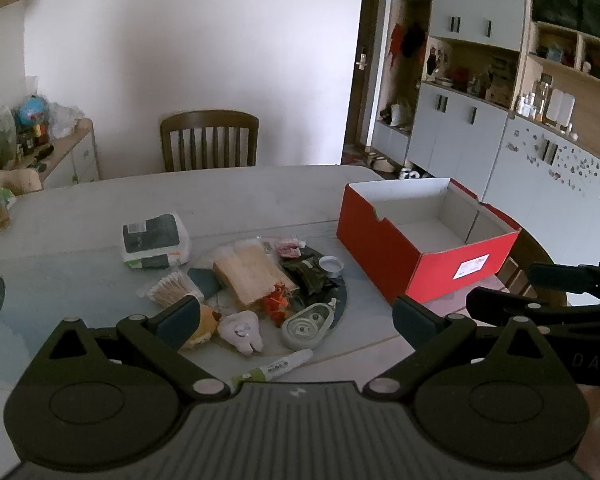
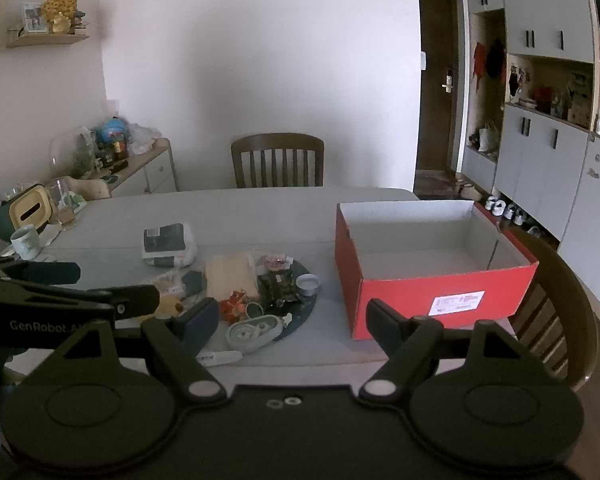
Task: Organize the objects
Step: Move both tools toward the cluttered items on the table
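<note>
A pile of small items lies mid-table: a tan packet point(image 1: 250, 274), a bag of cotton swabs point(image 1: 171, 289), a white tooth-shaped plush point(image 1: 242, 330), a grey-green tape dispenser point(image 1: 306, 325), a white pen point(image 1: 274, 368), a dark green wrapped packet point(image 1: 308, 274) and a white-and-dark pack point(image 1: 156, 240). An empty red box point(image 1: 416, 264) stands to their right. My left gripper point(image 1: 296, 318) hangs open above the near side of the pile, holding nothing. My right gripper point(image 2: 292, 322) is open too, between the pile point(image 2: 252, 288) and the red box point(image 2: 428, 292).
A wooden chair point(image 1: 210, 140) stands at the table's far side, another point(image 2: 556, 308) by the box at the right. A mug point(image 2: 26, 242), glass and tissue holder point(image 2: 24, 210) sit at the table's left end. Cabinets line the right wall.
</note>
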### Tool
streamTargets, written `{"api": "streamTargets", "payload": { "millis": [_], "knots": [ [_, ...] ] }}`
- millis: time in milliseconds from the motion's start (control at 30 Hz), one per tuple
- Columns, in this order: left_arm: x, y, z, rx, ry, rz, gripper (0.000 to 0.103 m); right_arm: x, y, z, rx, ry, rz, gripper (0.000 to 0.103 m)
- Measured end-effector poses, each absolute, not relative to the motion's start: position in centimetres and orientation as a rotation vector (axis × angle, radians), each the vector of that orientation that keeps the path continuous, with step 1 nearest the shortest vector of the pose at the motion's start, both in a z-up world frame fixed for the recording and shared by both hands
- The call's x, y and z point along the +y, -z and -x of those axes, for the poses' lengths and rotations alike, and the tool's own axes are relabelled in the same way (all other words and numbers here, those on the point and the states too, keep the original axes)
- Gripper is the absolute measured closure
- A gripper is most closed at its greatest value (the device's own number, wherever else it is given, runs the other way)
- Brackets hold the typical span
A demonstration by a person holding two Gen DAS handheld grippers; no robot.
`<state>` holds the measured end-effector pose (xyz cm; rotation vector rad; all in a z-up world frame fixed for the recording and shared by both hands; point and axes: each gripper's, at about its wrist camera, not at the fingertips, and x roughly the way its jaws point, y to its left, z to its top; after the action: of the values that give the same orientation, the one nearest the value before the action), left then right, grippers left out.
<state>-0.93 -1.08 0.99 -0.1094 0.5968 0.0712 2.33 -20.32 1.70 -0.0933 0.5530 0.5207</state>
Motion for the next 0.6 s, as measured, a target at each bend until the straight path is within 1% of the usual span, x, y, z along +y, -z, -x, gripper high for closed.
{"api": "streamTargets", "payload": {
  "millis": [400,600],
  "knots": [
    [-0.7,-0.2,0.4,0.597,-0.106,0.115,0.000,-19.8,-1.3,-3.8,0.562,-0.580,0.133,0.022],
    [0.6,2.7,-0.8,0.656,-0.064,0.050,0.000,-18.4,0.2,-6.1,0.632,-0.563,0.109,0.022]
  ]
}}
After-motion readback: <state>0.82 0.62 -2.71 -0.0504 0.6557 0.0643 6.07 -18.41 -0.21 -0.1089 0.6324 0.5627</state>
